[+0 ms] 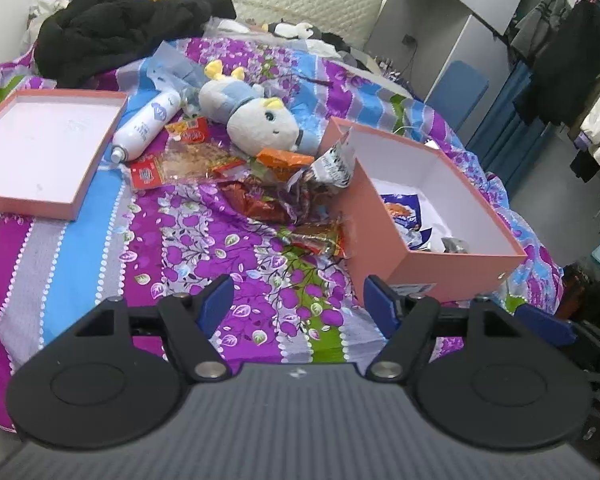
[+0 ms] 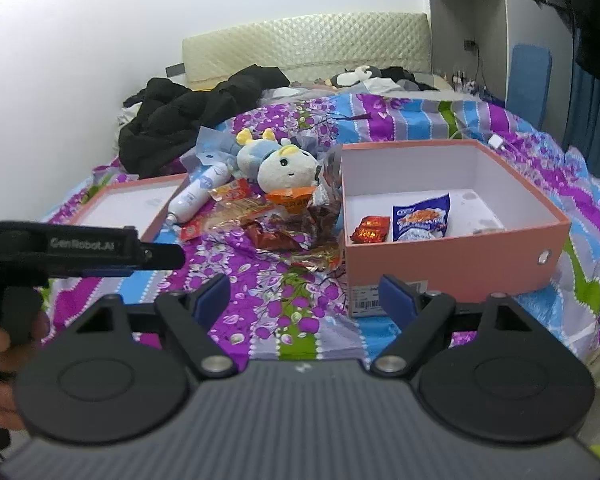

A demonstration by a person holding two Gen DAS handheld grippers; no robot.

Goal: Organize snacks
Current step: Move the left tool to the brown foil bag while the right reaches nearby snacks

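Both grippers hang over the bedspread with jaws apart and nothing in them: the left gripper (image 1: 298, 300) and the right gripper (image 2: 304, 298). Ahead and to the right of each stands the pink box (image 2: 440, 264), holding two snacks that I can make out, a blue packet (image 2: 420, 218) and a small red one (image 2: 370, 230). Straight ahead, just beside the box, the pile of snacks (image 1: 268, 184) waits, roughly half a dozen wrappers. So the job looks barely begun. One lid (image 1: 40, 196) lies ahead to the left.
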